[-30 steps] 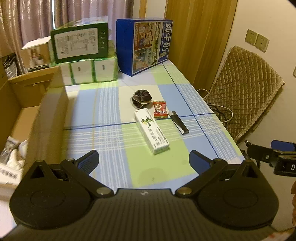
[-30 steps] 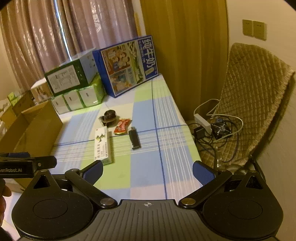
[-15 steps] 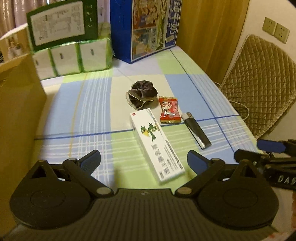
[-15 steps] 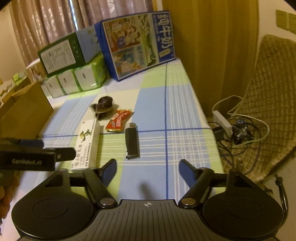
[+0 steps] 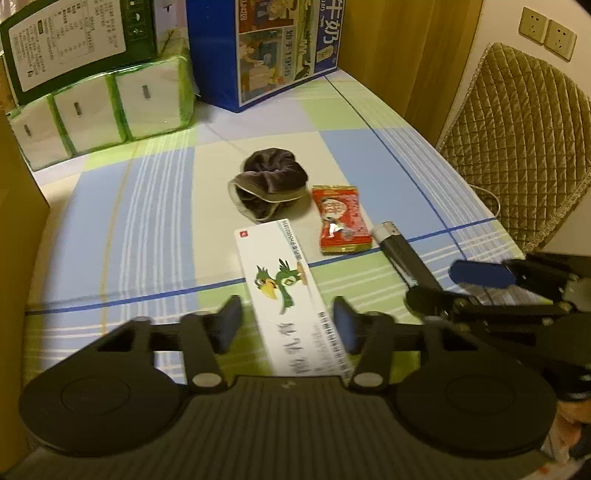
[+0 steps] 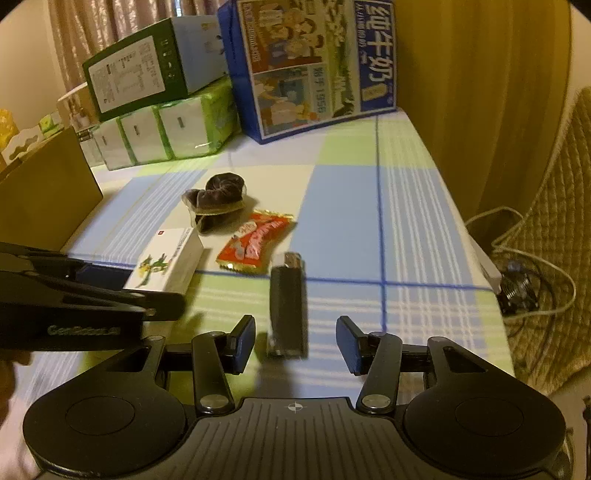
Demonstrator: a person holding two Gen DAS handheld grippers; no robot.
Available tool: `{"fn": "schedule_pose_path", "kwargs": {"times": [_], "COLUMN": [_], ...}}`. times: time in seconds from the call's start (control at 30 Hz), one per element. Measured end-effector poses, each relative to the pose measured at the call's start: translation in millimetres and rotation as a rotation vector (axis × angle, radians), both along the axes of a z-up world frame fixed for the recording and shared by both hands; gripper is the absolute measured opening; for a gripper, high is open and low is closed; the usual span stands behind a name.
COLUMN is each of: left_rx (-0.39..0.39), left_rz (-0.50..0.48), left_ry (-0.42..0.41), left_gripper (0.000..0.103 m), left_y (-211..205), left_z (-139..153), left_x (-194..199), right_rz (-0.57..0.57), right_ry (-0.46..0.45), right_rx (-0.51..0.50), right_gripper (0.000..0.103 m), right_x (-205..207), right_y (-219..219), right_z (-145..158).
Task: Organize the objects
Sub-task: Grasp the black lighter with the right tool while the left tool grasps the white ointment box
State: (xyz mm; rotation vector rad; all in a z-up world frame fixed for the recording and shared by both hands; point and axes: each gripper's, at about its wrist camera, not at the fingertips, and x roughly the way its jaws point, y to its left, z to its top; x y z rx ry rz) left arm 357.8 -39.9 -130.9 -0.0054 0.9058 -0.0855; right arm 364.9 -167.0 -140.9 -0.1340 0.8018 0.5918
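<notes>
Left tongs (image 5: 286,325) parted, straddling near end of white box (image 5: 291,295) on checked surface (image 5: 129,221); contact unclear. Right tongs (image 6: 295,341) parted around black lighter (image 6: 287,310), pads apart from it. Only right view shows cables (image 6: 524,280) off surface edge; left view shows wall sockets (image 5: 546,26).

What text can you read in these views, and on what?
"纯牛奶": blue carton, top right of its face.
"GenRobot.ai", blurred, likely: side of the left gripper.
White box: bird picture; its characters and printed digits are too blurred.
Green box: label print too small.
Red packet: unreadable.
</notes>
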Motion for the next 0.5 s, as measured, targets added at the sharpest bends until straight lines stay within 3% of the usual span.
{"fn": "schedule_pose_path", "kwargs": {"times": [0.13, 0.27, 0.5], "left_rx": [0.017, 0.018, 0.04], "left_rz": [0.001, -0.002, -0.024], "left_ry": [0.0, -0.002, -0.023], "left_gripper": [0.034, 0.033, 0.034], "left_y": [8, 12, 9], "left_z": [0, 3, 5], "left_x": [-5, -16, -26], "right_rz": [0.008, 0.021, -0.014], "right_ry": [-0.033, -0.047, -0.029], "right_rx": [-0.027, -0.056, -0.071], "right_gripper": [0.041, 0.019, 0.019], "right_x": [8, 6, -17], "right_y": [15, 24, 15], "right_z": [-4, -5, -3]}}
